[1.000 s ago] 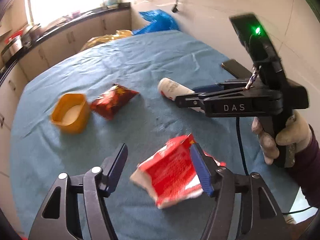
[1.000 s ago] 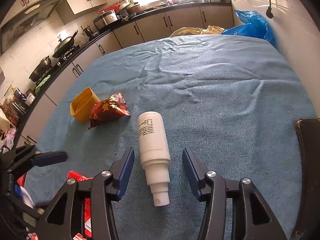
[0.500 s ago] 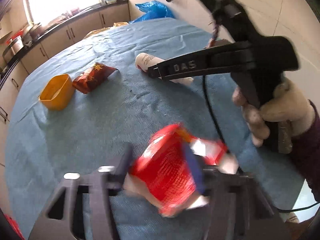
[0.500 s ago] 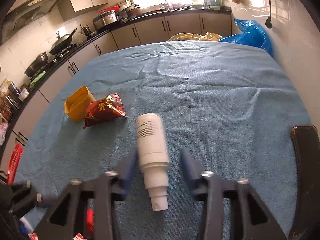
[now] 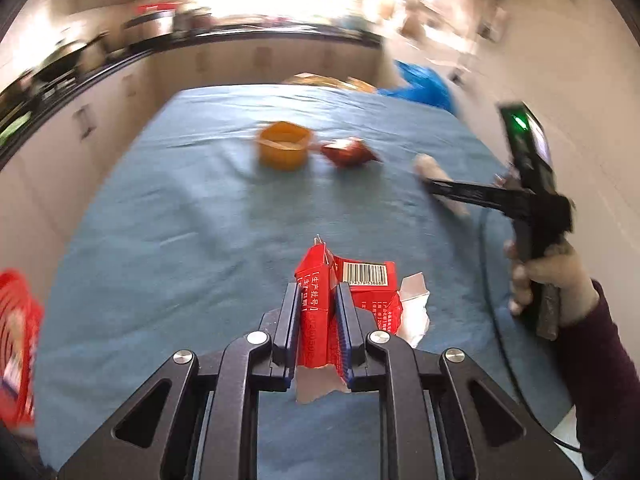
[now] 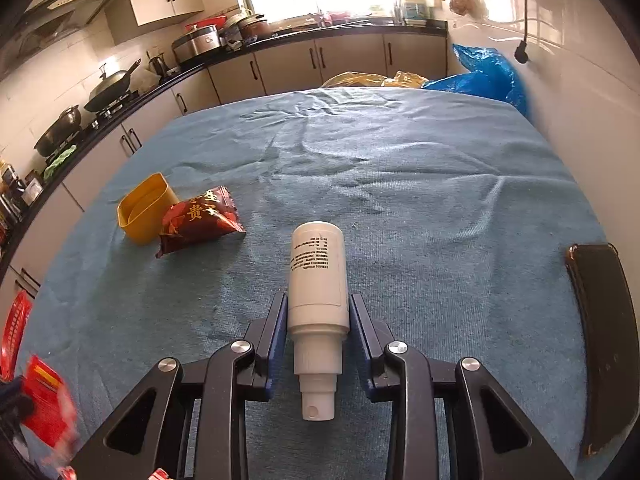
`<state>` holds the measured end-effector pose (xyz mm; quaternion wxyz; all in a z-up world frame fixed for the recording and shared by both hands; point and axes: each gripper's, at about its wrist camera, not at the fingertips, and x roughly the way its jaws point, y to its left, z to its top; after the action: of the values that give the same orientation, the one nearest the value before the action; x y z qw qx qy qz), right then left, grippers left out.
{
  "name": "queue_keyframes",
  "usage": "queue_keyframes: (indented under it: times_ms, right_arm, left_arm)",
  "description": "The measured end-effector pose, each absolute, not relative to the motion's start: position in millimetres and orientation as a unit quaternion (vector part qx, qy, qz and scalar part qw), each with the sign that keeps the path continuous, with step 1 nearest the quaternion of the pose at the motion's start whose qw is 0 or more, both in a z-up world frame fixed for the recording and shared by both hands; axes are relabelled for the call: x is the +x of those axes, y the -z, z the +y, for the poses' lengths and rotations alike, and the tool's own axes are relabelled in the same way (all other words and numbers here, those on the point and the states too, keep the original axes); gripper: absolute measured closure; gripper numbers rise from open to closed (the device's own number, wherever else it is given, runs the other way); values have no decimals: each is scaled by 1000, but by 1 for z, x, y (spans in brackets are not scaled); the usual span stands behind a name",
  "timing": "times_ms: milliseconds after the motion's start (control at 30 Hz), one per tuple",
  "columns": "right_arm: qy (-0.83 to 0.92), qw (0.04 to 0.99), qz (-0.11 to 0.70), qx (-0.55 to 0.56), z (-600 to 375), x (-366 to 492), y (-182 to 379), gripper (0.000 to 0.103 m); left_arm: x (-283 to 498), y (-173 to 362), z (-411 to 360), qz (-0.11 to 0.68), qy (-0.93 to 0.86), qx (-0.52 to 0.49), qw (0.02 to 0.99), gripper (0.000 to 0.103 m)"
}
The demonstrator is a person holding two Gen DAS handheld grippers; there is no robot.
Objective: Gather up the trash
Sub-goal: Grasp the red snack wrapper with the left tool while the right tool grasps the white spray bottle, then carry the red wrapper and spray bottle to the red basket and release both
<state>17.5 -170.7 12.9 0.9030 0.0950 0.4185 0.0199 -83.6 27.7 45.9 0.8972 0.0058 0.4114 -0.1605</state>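
Trash sits in both grips right now. The left hand-held gripper is pinching a torn red carton, flattened cardboard with a barcode and a silvery lining, held upright between its blue pads just above the surface. The right hand-held gripper has its pads pressed to the sides of a white bottle, a smooth plastic cylinder that steps down to a narrow pump neck. The bottle's long axis runs straight along the fingers, neck toward the camera, base pointing away; it looks as if it rests on the blue cloth, so the next move is probably a plain lift.

Farther out to the left lie a glossy dark-red snack bag and, touching it, a yellow plastic tub; the left side is nearer to them. A red basket shows at the left edge, likely the drop point. A dark flat object lies to the right.
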Motion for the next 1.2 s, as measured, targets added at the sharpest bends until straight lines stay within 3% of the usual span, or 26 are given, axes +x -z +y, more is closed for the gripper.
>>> queue_keyframes:
  times_ms: [400,1200]
  right_arm:
    - [-51,902,419,85,-118,-35,-33,71]
    - [-124,900,417,37,-3,-114,-56,70]
  left_arm:
    - [-122,-60,117,382,64,-39,921,86]
    - [-160,-59,164,351,-39,-15,935,86]
